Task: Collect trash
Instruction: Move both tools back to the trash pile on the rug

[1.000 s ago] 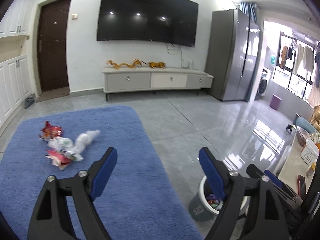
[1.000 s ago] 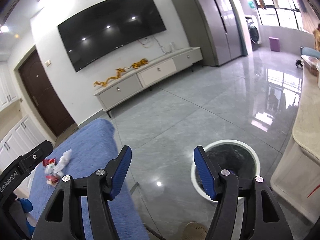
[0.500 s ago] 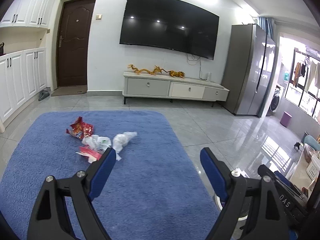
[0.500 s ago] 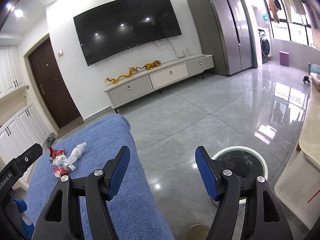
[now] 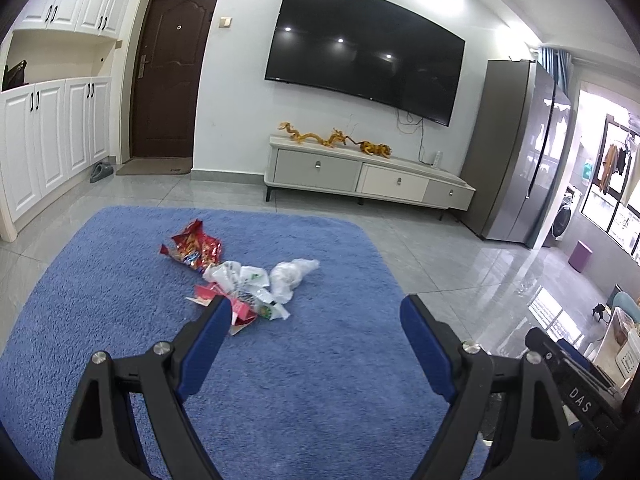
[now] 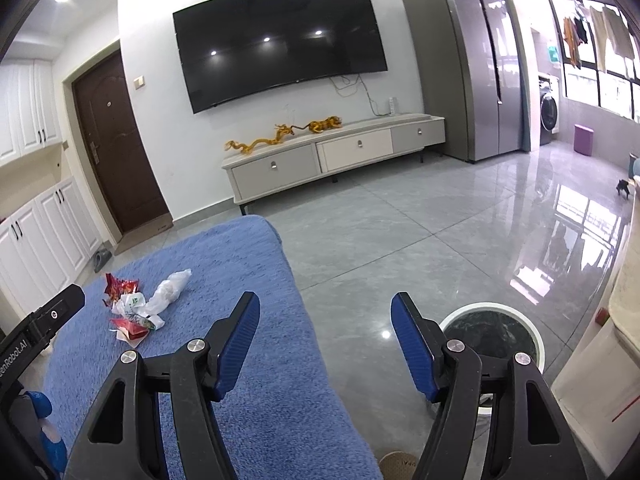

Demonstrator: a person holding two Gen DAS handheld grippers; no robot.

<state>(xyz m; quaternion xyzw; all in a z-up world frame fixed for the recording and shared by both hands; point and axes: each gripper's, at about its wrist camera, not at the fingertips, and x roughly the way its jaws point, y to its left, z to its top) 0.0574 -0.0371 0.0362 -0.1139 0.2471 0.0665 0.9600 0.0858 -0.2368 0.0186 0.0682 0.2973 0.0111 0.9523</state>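
A small heap of trash lies on the blue rug (image 5: 120, 320): a red snack bag (image 5: 194, 247), crumpled white plastic bags (image 5: 292, 276) and a pink-red wrapper (image 5: 240, 308). My left gripper (image 5: 316, 320) hangs open above the rug just short of the heap, nothing between its blue pads. In the right wrist view the same trash heap (image 6: 140, 308) sits far left on the rug (image 6: 240, 360). My right gripper (image 6: 324, 320) is open and empty over the rug's right edge. The round waste bin (image 6: 494, 334) with a white rim stands on the tiles to its right.
A low TV cabinet (image 5: 368, 178) stands against the far wall under a big screen, a tall grey fridge (image 5: 516, 152) to its right. White cupboards (image 5: 44, 140) line the left wall. A pale counter edge (image 6: 624, 320) rises at the right. Glossy tiles surround the rug.
Both views have swung left toward the rug. The trash heap has come closer to the centre of the left view and the bin has left it; both grippers stay open.
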